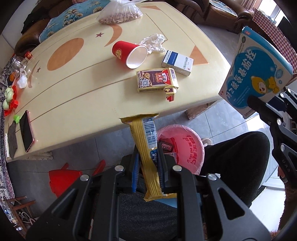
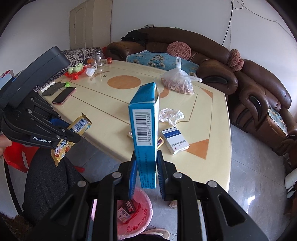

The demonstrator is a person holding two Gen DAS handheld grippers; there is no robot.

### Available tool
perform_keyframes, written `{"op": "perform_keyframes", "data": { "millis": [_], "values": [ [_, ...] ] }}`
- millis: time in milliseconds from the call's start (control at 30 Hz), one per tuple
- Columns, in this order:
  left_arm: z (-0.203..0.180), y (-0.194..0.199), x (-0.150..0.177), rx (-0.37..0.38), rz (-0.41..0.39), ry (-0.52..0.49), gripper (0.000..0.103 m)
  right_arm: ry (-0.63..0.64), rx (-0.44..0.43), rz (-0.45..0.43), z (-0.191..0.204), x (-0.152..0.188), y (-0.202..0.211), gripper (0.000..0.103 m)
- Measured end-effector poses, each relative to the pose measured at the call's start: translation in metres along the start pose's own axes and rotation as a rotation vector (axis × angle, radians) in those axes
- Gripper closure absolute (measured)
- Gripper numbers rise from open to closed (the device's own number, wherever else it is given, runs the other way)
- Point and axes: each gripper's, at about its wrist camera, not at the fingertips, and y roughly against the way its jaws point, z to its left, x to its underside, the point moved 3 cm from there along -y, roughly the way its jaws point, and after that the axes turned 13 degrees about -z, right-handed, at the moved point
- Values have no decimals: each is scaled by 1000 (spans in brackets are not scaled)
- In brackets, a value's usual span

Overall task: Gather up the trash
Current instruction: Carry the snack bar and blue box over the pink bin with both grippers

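Our left gripper [image 1: 148,166] clamps a yellow wrapper [image 1: 146,148] with a barcode; our right gripper [image 2: 145,176] clamps a blue box [image 2: 144,129], barcode facing us, above the pink bin [image 2: 146,207].

Ahead of my fingers stands the cream table [image 1: 78,96] with orange inlays. On it lie a tipped red paper cup [image 1: 128,54], crumpled clear plastic [image 1: 153,42], a white-and-blue medicine box [image 1: 177,63] and an open cigarette pack [image 1: 156,80]. Farther off sit a bag of peanuts [image 1: 120,13], a phone [image 1: 26,130] and a glass jar [image 1: 17,64].
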Motion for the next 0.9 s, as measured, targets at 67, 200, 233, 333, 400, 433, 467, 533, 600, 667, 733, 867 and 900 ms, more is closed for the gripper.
{"op": "perform_keyframes", "data": {
  "millis": [67,200,233,333,400,433,467,533,600,667,733,867,900],
  "values": [
    [-1,-3,6,-5,4,-3,85,2,-4,10,5,7,-1,83],
    [-5,-10,18,-1,9,-12,85,1,-23,34,13,21,-5,83],
    [-6,-12,21,2,13,-17,85,2,-27,41,16,24,-6,83],
    [-12,-20,32,14,30,-29,85,-6,-44,58,21,33,-8,83],
    [-17,-26,39,17,39,-42,85,-9,-48,64,23,36,-9,83],
    [-18,-29,42,22,45,-45,85,-9,-51,70,24,39,-11,83],
    [-21,-32,45,30,52,-46,85,-12,-55,77,26,42,-12,83],
    [-24,-40,51,42,66,-52,85,-22,-65,91,27,48,-16,83],
    [-27,-48,57,56,78,-51,85,-29,-68,103,29,53,-20,83],
    [-28,-56,62,70,92,-43,85,-34,-72,116,31,60,-24,83],
    [-30,-65,68,81,107,-43,85,-43,-78,133,32,67,-30,83],
    [-31,-80,78,97,124,-35,85,-54,-82,164,34,84,-41,83],
    [-31,-85,80,99,130,-35,85,-63,-85,174,35,89,-44,83]
  ]
}}
